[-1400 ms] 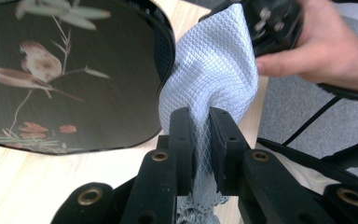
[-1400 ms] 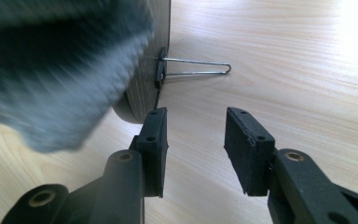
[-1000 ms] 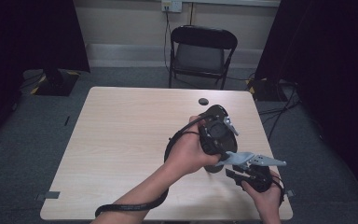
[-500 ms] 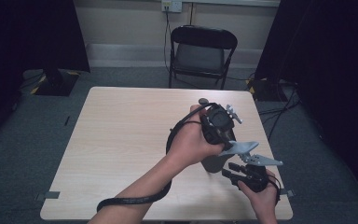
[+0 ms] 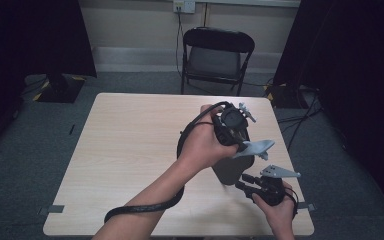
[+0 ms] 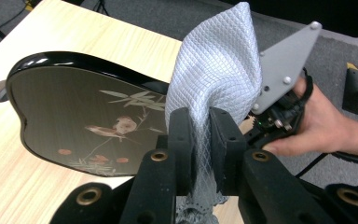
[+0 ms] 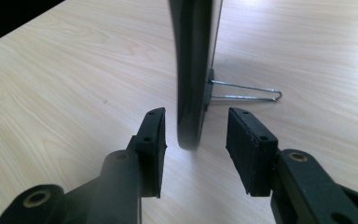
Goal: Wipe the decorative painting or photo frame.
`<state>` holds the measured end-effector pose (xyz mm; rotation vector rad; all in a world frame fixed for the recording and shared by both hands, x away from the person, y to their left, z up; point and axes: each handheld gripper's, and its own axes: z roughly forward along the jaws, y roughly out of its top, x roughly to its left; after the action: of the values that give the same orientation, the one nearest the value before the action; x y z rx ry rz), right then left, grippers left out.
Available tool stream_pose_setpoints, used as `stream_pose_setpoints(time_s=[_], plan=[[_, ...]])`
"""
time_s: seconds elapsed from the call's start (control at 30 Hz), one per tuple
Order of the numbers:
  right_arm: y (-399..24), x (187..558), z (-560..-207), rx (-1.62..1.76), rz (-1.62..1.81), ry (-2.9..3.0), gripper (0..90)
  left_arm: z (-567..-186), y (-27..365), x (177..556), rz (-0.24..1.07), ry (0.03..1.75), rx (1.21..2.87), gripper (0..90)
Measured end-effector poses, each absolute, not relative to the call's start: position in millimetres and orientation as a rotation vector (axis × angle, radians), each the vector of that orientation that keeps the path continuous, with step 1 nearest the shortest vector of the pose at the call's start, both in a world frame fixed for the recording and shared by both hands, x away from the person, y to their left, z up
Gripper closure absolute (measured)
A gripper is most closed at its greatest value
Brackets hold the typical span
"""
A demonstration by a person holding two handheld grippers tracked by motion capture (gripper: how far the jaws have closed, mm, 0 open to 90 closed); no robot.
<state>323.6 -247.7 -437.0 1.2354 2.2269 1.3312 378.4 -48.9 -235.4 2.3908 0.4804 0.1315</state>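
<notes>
The left hand-held gripper (image 6: 200,140) pinches a grey cloth (image 6: 214,79) hiding part of the black mirror (image 6: 88,116); right hand-held gripper (image 7: 196,149) gapes around its edge.

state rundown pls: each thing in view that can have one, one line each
Left tongs: shut on the grey cloth.
Grey cloth: bunched, pinched low, the rest fanning up past the pads.
Right tongs: open, pads either side of the frame's edge, not pressing.
Black lacquered frame: standing on edge on the table.
Wire stand: folded out behind the frame.
Folding chair: unfolded, seat bare.
</notes>
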Motion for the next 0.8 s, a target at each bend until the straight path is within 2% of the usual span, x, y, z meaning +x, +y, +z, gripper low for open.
stream_pose_setpoints(time_s=[0.2, 0.4, 0.8], plan=[[-241.3, 325.1, -433.7, 1.221, 1.335, 2.211, 69.4, -234.1, -50.2, 378.1, 0.148, 0.481, 2.394, 80.0], [-237.4, 328.0, -431.1, 1.233, 1.327, 2.179, 76.7, -235.4, -52.9, 377.0, 0.152, 0.478, 2.395, 80.0], [-239.9, 326.2, -430.5, 1.275, 1.305, 2.158, 79.4, -232.4, -54.2, 378.6, 0.204, 0.495, 2.38, 80.4]])
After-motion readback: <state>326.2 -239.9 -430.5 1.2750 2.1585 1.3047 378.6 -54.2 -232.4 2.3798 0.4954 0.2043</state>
